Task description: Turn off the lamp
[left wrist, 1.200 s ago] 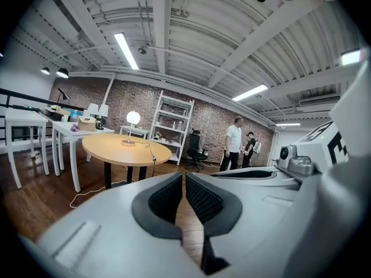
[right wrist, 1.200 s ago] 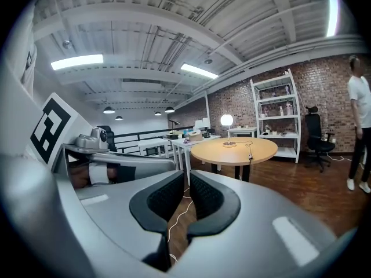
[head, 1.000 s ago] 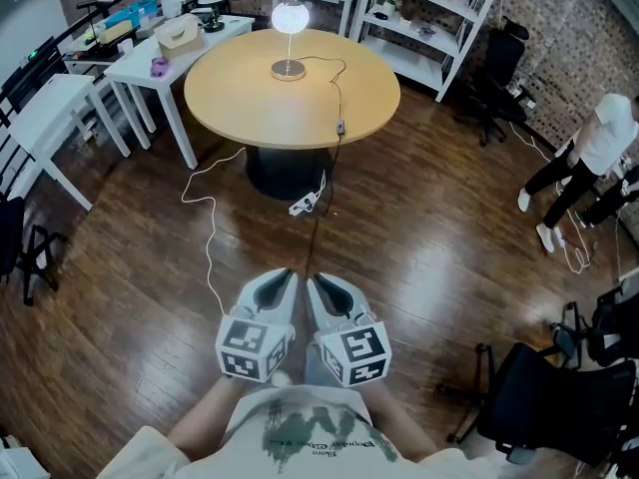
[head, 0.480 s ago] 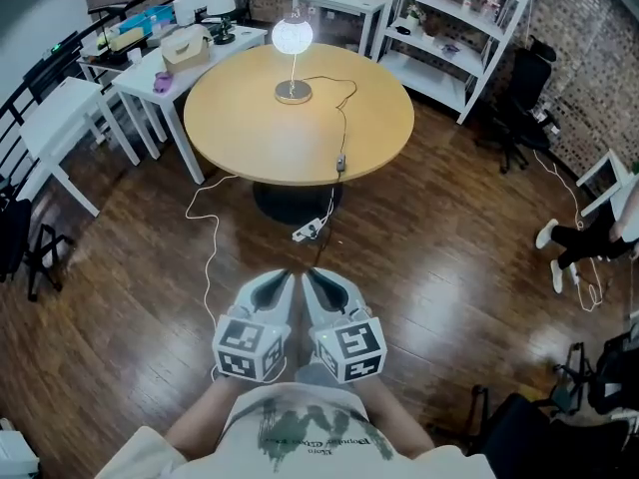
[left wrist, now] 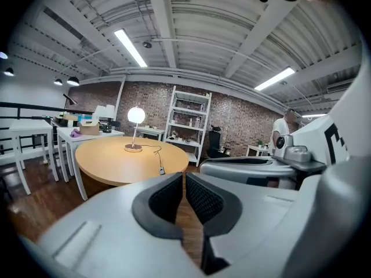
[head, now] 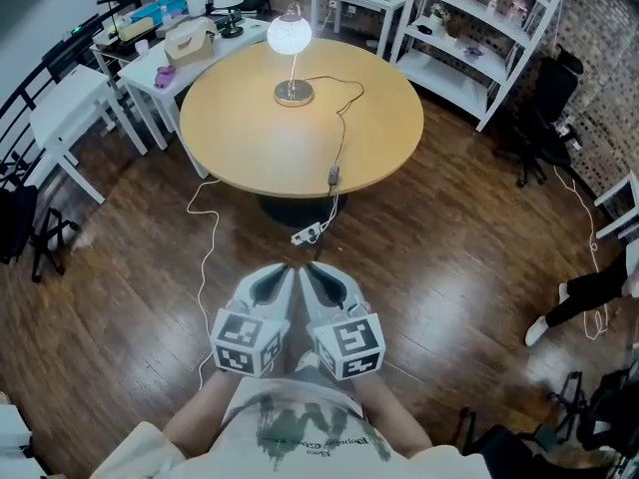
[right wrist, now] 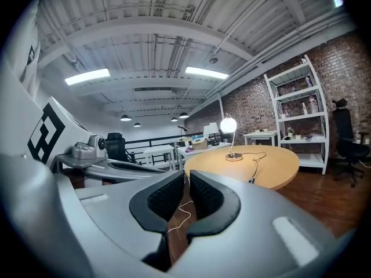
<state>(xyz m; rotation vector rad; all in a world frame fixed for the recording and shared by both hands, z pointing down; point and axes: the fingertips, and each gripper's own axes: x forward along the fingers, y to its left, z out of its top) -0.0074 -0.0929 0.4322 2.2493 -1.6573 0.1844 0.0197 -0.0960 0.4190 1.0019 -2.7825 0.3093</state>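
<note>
Lamp (head: 290,34) is lit, its globe glowing at the far side of the round table (head: 240,138), well apart from both tools. The left gripper (head: 284,273) and right gripper (head: 310,271) are held side by side, low in front of the person. Each has its jaws pressed almost together, with nothing between them.

Since a moment ago the table has drawn closer and lower in the head view. The person has likely been walking toward it, and nothing has been switched yet.

A cord (head: 340,133) runs from the lamp's base to what looks like an inline switch (head: 332,177) at the table's near edge. It then drops to a power strip (head: 306,235) on the dark wood floor (head: 120,287). White side tables (head: 70,98) stand to the left and white shelves (head: 479,38) to the right.
</note>
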